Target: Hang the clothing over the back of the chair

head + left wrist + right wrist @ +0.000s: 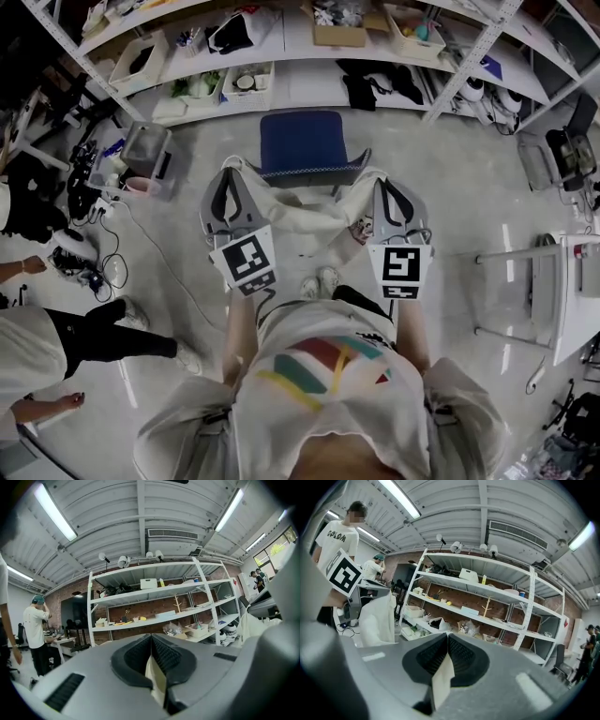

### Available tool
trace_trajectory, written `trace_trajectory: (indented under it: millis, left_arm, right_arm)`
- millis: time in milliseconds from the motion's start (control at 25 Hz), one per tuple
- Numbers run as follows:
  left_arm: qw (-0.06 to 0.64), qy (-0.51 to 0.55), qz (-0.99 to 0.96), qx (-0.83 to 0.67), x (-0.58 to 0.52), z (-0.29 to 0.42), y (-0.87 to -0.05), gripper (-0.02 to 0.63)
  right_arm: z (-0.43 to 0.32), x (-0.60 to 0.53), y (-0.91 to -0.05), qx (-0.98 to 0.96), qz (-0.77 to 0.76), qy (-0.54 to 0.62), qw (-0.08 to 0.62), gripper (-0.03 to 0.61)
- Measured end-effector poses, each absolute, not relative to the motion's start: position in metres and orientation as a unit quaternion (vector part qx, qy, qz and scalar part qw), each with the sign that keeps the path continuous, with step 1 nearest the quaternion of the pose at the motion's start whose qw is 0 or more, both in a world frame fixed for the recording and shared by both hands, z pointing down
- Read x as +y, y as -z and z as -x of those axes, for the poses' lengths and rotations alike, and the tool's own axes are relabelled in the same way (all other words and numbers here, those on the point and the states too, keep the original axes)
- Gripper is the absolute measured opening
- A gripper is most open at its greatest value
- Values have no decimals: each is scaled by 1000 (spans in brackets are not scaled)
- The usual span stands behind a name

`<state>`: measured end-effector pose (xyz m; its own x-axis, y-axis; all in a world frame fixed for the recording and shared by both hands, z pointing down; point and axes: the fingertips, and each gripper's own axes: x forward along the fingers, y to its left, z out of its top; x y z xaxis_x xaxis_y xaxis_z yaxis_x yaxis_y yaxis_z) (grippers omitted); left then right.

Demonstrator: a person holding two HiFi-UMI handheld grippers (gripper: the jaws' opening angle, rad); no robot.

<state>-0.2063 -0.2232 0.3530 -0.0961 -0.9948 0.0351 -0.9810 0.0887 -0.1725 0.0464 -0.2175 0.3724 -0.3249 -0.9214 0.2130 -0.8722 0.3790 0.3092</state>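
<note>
Holding a cream fabric garment (314, 214) stretched between the left gripper (231, 173) and the right gripper (384, 187), each with jaws closed tight on a pinched edge of the cloth. Just ahead of both grippers, beyond the garment, a blue padded chair (302, 141).

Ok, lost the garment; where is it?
Head view, centre: the garment hangs between the left gripper and right gripper, both clamped on it, before the blue chair.
</note>
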Motion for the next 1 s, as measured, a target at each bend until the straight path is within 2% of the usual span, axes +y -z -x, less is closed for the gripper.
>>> trace_trajectory:
  millis: [600, 1000]
  left_arm:
    - [51, 73, 652, 753, -244, 197, -347, 14]
    - [105, 43, 640, 760, -274, 209, -280, 14]
  right_arm:
    - [-78, -248, -360, -808, -563, 71, 160, 12]
    - [-103, -289, -291, -783, -594, 136, 127, 12]
